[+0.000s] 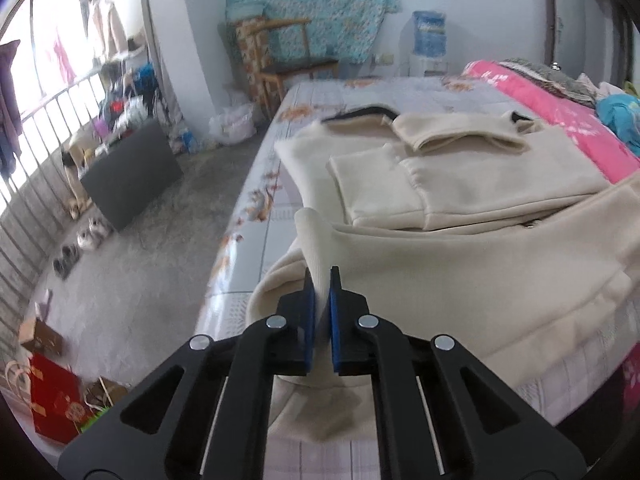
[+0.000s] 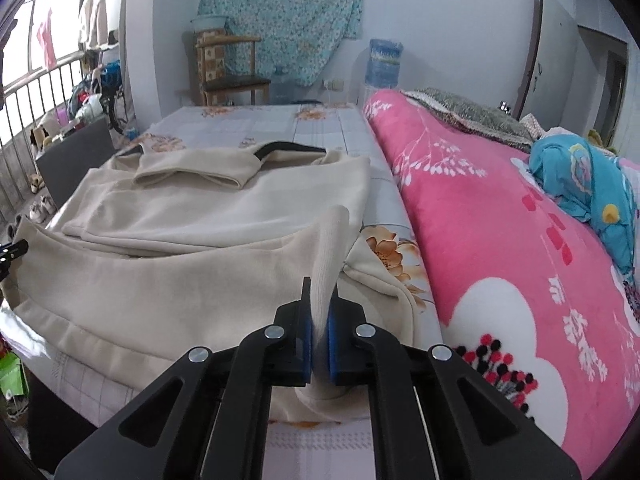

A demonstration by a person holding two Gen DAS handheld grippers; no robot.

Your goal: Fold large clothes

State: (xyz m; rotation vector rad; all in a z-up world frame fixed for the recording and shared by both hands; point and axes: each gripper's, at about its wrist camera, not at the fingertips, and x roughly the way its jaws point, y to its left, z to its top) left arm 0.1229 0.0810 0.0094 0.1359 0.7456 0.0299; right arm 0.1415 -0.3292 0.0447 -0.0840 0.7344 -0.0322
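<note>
**Cream garment on bed, both hem corners pinched**

Cream garment (image 1: 460, 184) lies flat on bed (image 1: 256, 216), long axis running away from cams: ribbed hem nearest, dark-lined collar at far end twd wall. Sleeves folded in across chest. Left gripper (image 1: 322, 284) clamped tight on ribbed hem corner at garment's left edge, fabric pulled up betw. blue pads. Right gripper (image 2: 320, 296) likewise closed on ribbed corner at right edge.

Bed has floral grid-print sheet; pink blanket (image 2: 500, 240) runs along its right side, blue cloth bundle (image 2: 592, 188) on top. Behind: wooden chair (image 2: 228, 72), teal floral cloth (image 2: 280, 12) hung on wall, water dispenser (image 2: 384, 64). Left: grey floor, shoes, railing, window.
</note>
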